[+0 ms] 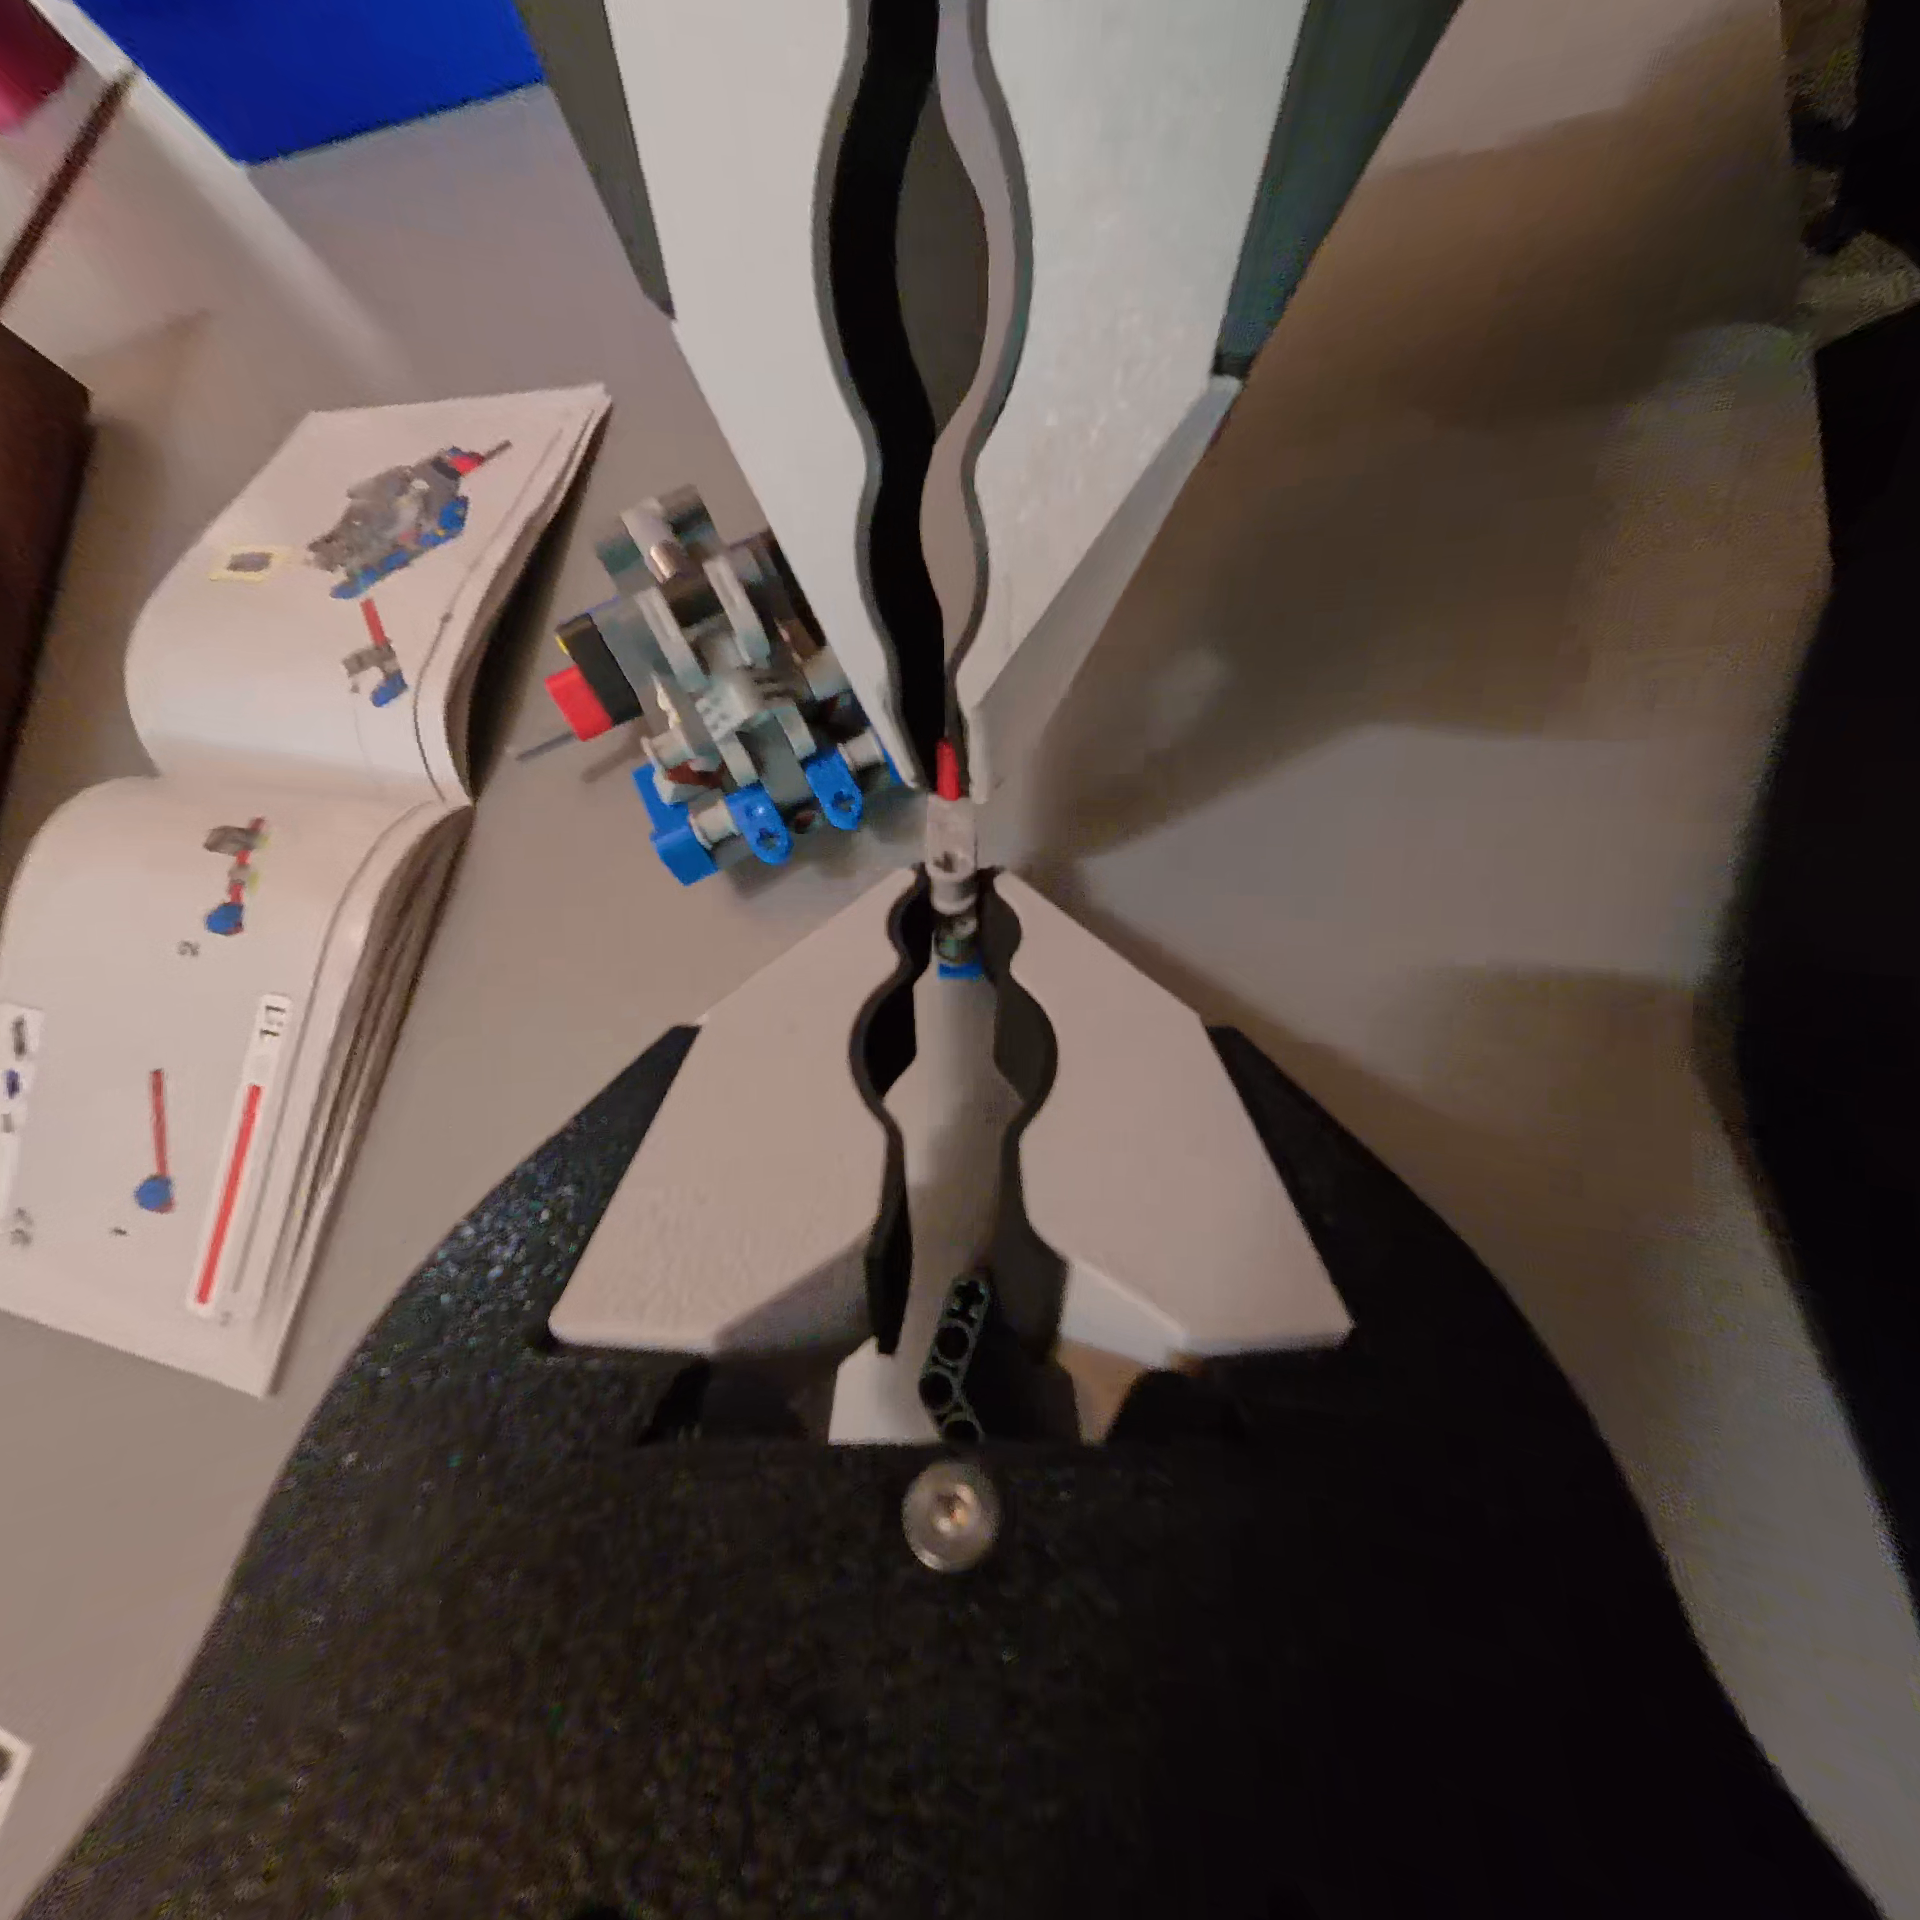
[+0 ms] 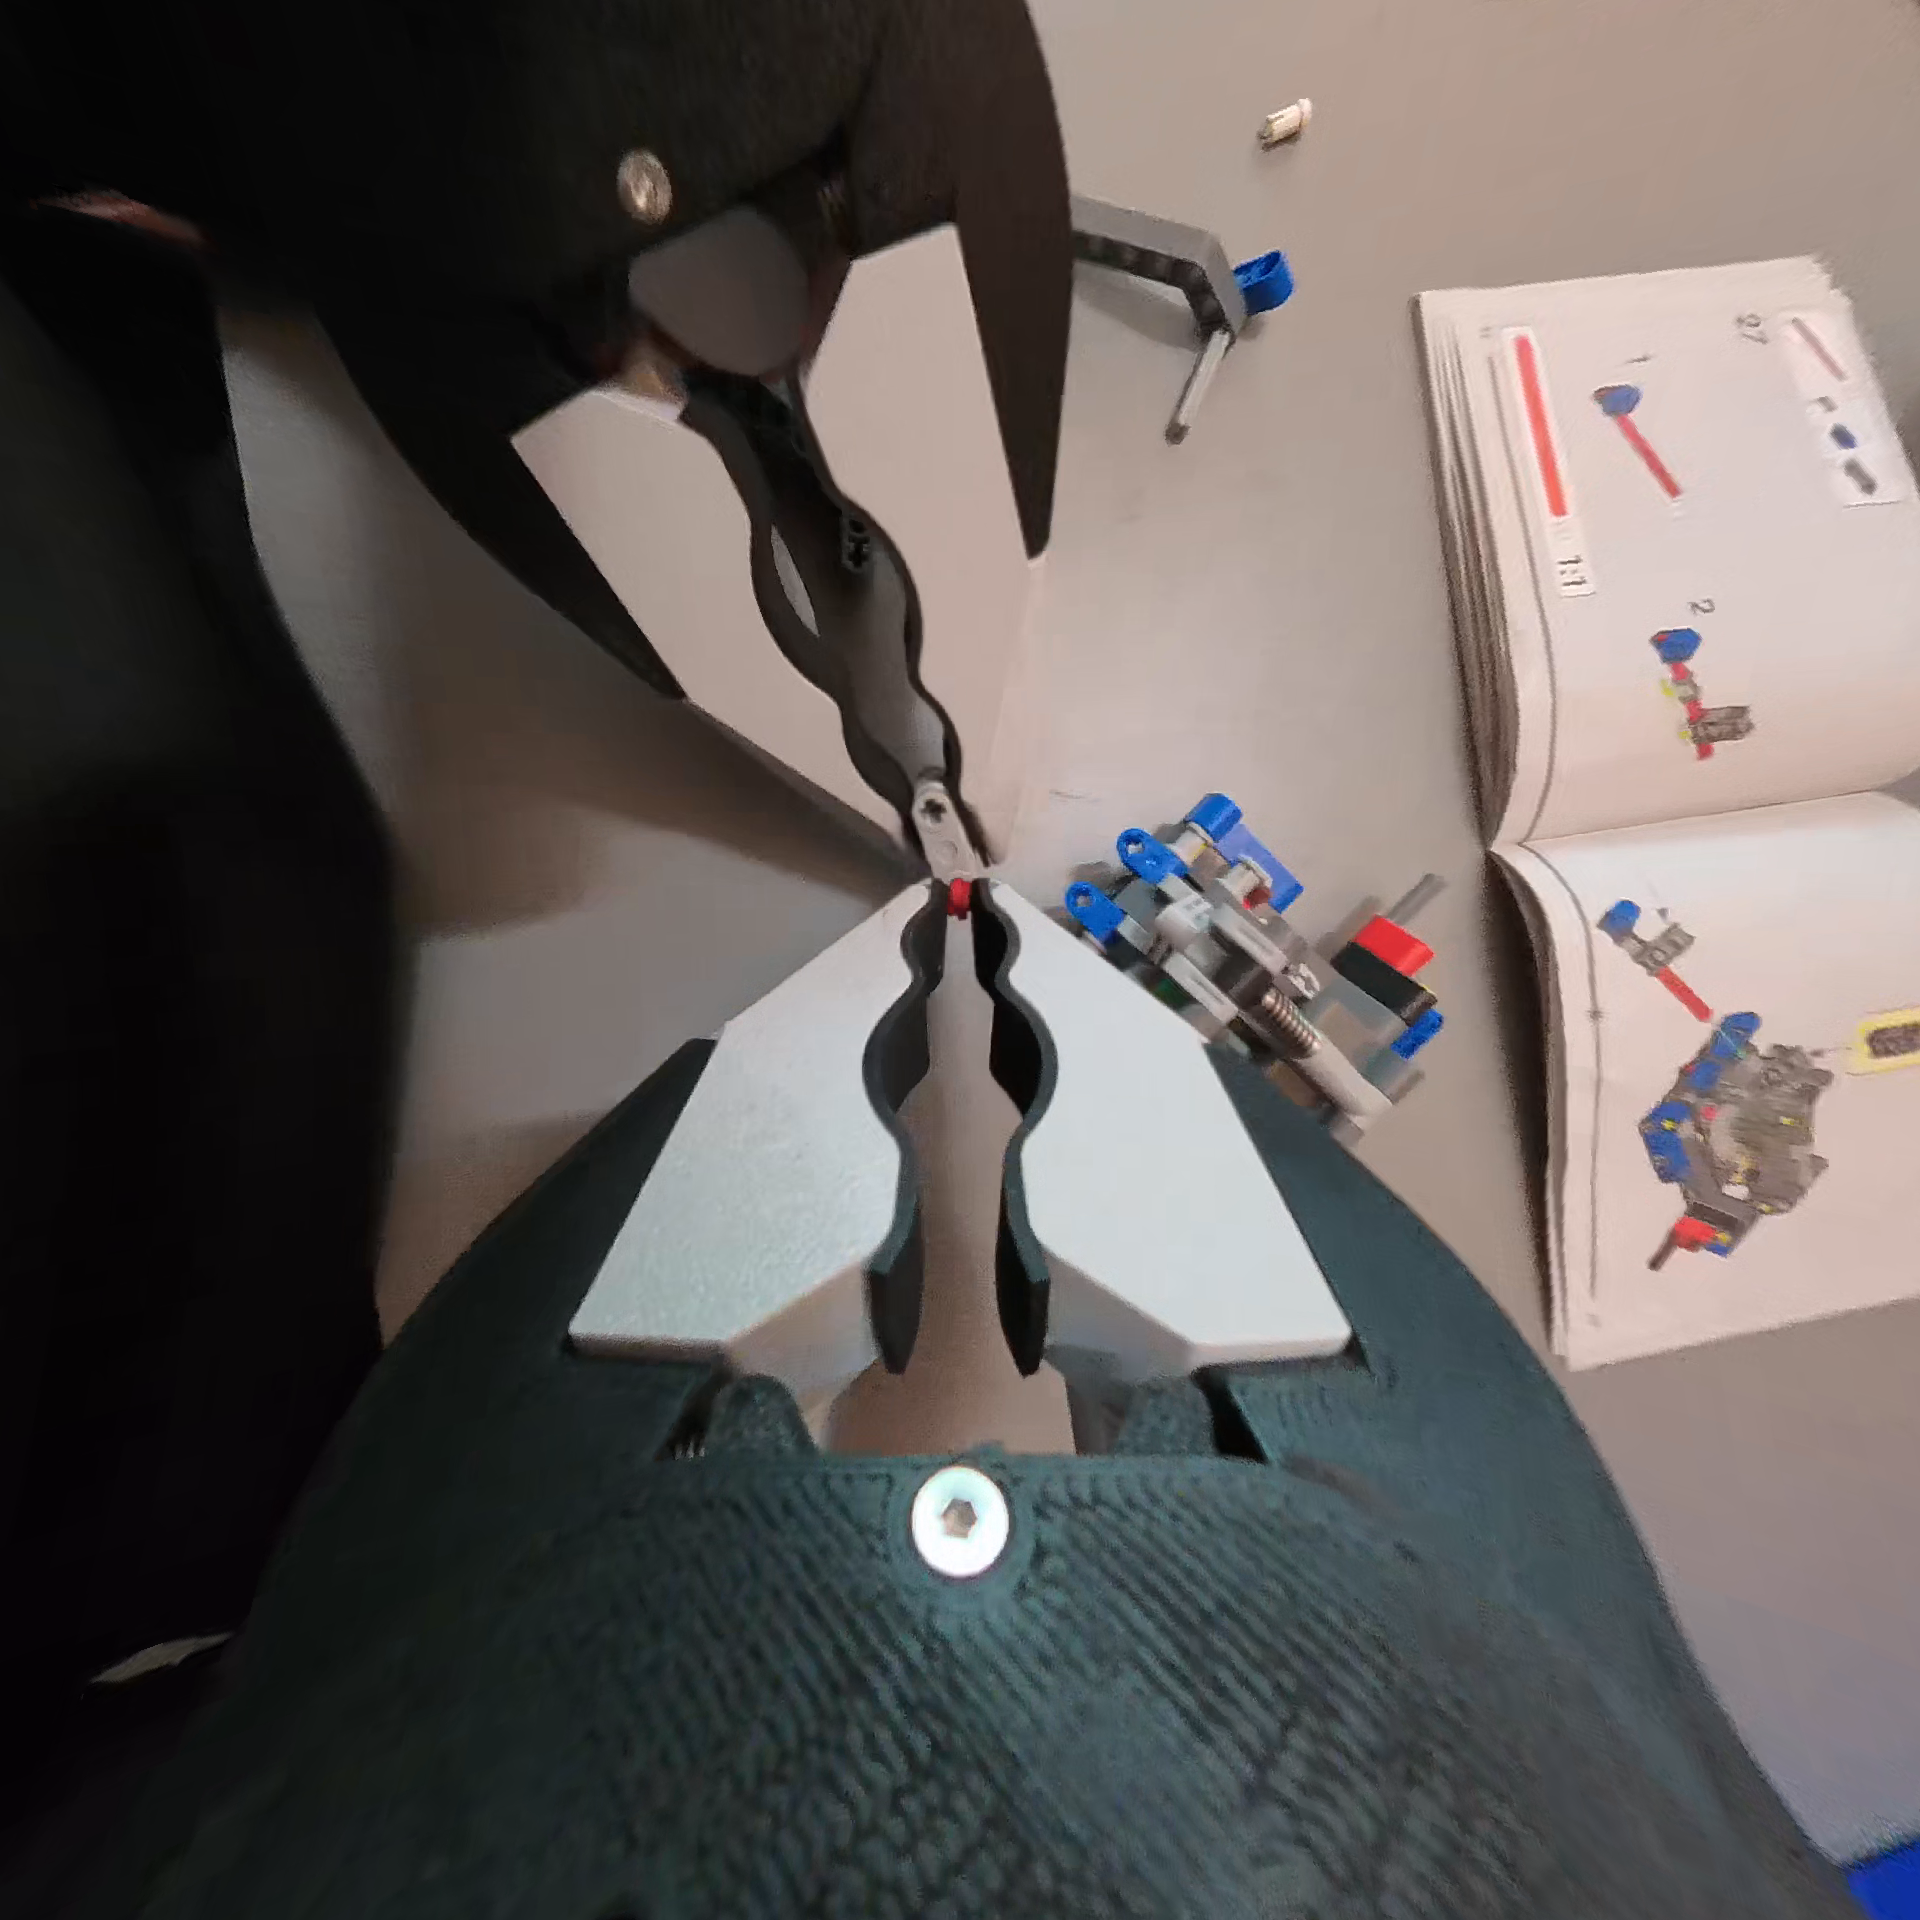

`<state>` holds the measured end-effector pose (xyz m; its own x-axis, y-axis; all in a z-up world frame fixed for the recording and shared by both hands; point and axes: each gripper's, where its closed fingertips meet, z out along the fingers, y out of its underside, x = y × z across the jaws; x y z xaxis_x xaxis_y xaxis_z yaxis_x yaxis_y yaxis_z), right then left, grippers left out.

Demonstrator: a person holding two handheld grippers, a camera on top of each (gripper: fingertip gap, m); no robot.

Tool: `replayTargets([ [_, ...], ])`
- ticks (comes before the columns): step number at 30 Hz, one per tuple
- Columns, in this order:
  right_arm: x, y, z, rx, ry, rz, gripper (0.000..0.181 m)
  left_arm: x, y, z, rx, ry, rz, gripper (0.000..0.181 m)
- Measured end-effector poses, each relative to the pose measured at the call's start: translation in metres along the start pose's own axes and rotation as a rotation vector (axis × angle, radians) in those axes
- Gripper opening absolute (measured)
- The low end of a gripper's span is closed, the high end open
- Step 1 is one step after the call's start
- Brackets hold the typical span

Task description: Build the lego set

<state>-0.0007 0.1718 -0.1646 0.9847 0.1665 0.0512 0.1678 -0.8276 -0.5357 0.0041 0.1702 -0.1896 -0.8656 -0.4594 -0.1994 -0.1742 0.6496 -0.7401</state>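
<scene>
My left gripper (image 1: pixel 951 888) is shut on a small grey connector (image 1: pixel 952 836) with a blue piece (image 1: pixel 958 968) behind it, held above the table. My right gripper (image 2: pixel 956 902) is shut on a red axle (image 2: pixel 958 896), tip to tip with the left gripper (image 2: pixel 940 847). The axle's end (image 1: pixel 945 771) touches the connector (image 2: pixel 938 821). The right gripper (image 1: pixel 943 784) comes in from the top of the left wrist view. A black beam (image 1: pixel 961 1351) shows in the gap far back between the left fingers. The part-built grey, blue and red model (image 1: pixel 727 707) stands on the table just beside the tips (image 2: pixel 1247 966).
An open instruction booklet (image 1: pixel 260 831) lies beyond the model (image 2: pixel 1662 727). A grey L-shaped beam with a blue pin (image 2: pixel 1195 270) and a small white piece (image 2: pixel 1286 120) lie on the grey table (image 2: pixel 1299 623). A blue box (image 1: pixel 312 62) stands at the table's far side. Both grippers' tips are close together, under 4 cm apart.
</scene>
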Motion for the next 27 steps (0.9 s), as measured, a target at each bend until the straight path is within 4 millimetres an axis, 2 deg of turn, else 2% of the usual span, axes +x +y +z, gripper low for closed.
replayTargets([
  [4,0.003,-0.006,0.005,0.057,-0.031,0.028,0.003,-0.002,0.005,0.0,0.002,0.031,-0.083,0.004],
  [9,0.004,-0.015,0.009,0.19,-0.052,-0.019,0.006,-0.004,0.009,-0.002,0.023,0.086,-0.13,0.004],
  [11,0.004,-0.011,0.007,0.204,-0.07,-0.004,0.011,-0.004,0.009,-0.002,0.024,0.104,-0.131,0.005],
  [13,0.009,-0.004,0.004,0.207,-0.044,0.017,0.009,-0.004,0.012,-0.002,0.014,0.117,-0.12,0.005],
  [17,0.004,0.008,0.009,0.191,-0.048,0.057,0.0,-0.004,0.012,-0.002,0.015,0.146,-0.124,0.005],
  [23,0.001,0.004,0.021,0.256,-0.034,0.12,0.0,-0.003,0.013,-0.003,0.014,0.183,-0.125,0.005],
  [27,0.002,0.014,0.025,0.213,-0.015,0.109,0.0,-0.003,0.014,-0.002,0.011,0.195,-0.114,0.005],
])
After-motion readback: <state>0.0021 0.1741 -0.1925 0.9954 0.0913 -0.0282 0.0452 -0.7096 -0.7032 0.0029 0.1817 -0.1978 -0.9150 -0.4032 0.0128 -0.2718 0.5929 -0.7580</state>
